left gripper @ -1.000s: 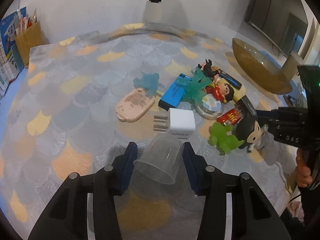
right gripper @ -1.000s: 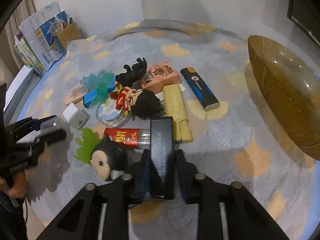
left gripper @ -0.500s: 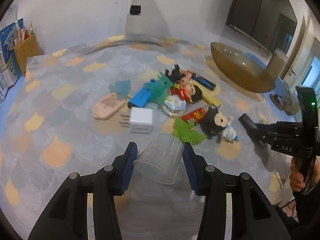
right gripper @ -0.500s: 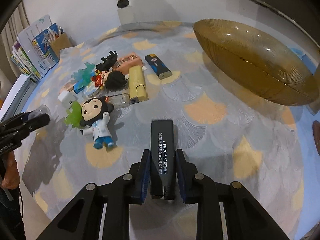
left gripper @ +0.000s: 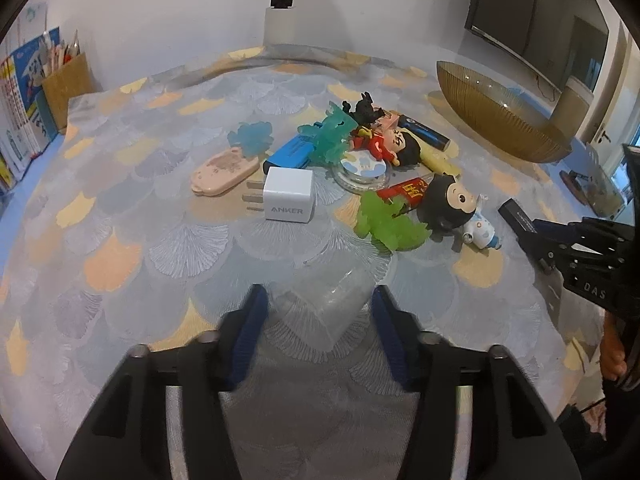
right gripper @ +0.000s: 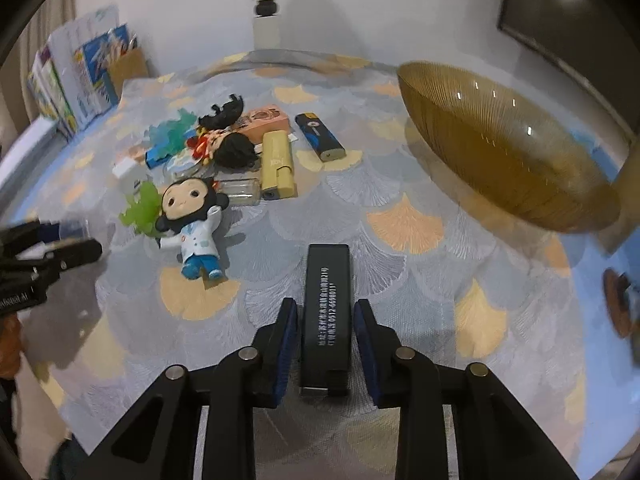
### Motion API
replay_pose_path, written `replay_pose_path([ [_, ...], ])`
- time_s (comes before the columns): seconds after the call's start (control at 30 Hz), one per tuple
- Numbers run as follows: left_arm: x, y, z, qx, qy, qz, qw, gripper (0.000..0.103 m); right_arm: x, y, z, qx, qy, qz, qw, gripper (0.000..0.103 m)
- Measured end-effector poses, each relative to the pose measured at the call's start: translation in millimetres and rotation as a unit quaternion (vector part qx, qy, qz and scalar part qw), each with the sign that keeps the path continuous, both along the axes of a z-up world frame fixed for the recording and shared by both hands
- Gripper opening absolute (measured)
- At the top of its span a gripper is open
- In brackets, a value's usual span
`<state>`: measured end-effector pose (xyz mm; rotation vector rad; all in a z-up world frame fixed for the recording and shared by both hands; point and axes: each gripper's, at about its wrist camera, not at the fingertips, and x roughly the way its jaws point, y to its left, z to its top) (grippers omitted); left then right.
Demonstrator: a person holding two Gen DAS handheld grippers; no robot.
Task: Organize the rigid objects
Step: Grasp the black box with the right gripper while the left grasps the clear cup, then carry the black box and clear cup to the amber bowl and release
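A clear plastic cup [left gripper: 328, 312] lies on its side on the patterned tablecloth, between the pads of my left gripper [left gripper: 319, 294]. The jaws are opening and a small gap shows on each side of the cup. My right gripper [right gripper: 326, 308] is shut on a black lighter [right gripper: 327, 272] that stands up between its pads, above the cloth. From the left wrist view, that lighter [left gripper: 516, 214] juts out of the right gripper [left gripper: 536, 236] at the right. An amber glass bowl [right gripper: 500, 152] sits at the far right.
A pile lies mid-table: white charger [left gripper: 289, 194], green toy [left gripper: 384, 224], monkey doll [right gripper: 192, 216], yellow lighter [right gripper: 276, 164], blue lighter [right gripper: 320, 138] and several more. Books and a pen holder [left gripper: 64, 84] stand at the left edge. A hand [left gripper: 612, 356] holds the right gripper.
The right gripper carried the black lighter away from the pile toward the bowl side. The left gripper's jaws have widened, and the cup, gripped before, now sits lower between them.
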<state>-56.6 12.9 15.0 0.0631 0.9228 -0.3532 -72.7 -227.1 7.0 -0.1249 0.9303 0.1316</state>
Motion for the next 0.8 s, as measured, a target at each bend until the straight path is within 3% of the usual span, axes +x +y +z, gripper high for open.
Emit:
replay_pose_path([
  [0.07, -0.5, -2.3, 2.0, -0.007, 0.002, -0.001, 1.0000, 0.046, -3.7, 5.1, 0.8, 0.007, -0.003, 0.005, 1.000, 0.024],
  [0.13, -2.6, -5.3, 11.5, -0.017, -0.007, -0.003, 0.9998, 0.046, -5.8, 3.2, 3.3, 0.054, -0.002, 0.018, 0.998, 0.024],
  [0.23, -3.1, -19.1, 43.6, -0.018, -0.041, -0.011, 0.9989, 0.046, -9.1, -7.6, 20.3, 0.101, -0.024, 0.020, 0.994, 0.024],
  [0.43, 21.3, -90.7, 112.9, -0.028, -0.105, -0.084, 0.9905, 0.046, -16.4, -64.3, 99.1, 0.100, -0.139, -0.043, 0.984, 0.024],
  [0.53, 44.7, -146.2, 130.9, -0.020, -0.120, -0.125, 0.9847, 0.046, -6.3, -99.6, 123.3, 0.084, -0.169, -0.092, 0.978, 0.024],
  [0.6, 61.1, -180.1, 133.2, -0.031, -0.116, -0.146, 0.9820, 0.046, 8.8, -125.2, 128.7, 0.065, -0.159, -0.134, 0.976, 0.024],
  [0.67, 77.9, -206.4, 126.9, -0.047, -0.091, -0.162, 0.9815, 0.046, 28.5, -145.5, 123.7, 0.079, -0.120, -0.151, 0.978, 0.024],
  [0.8, 97.4, -251.1, 97.3, -0.035, -0.049, -0.189, 0.9800, 0.046, 54.7, -162.5, 104.1, 0.095, -0.050, -0.155, 0.982, 0.024],
])
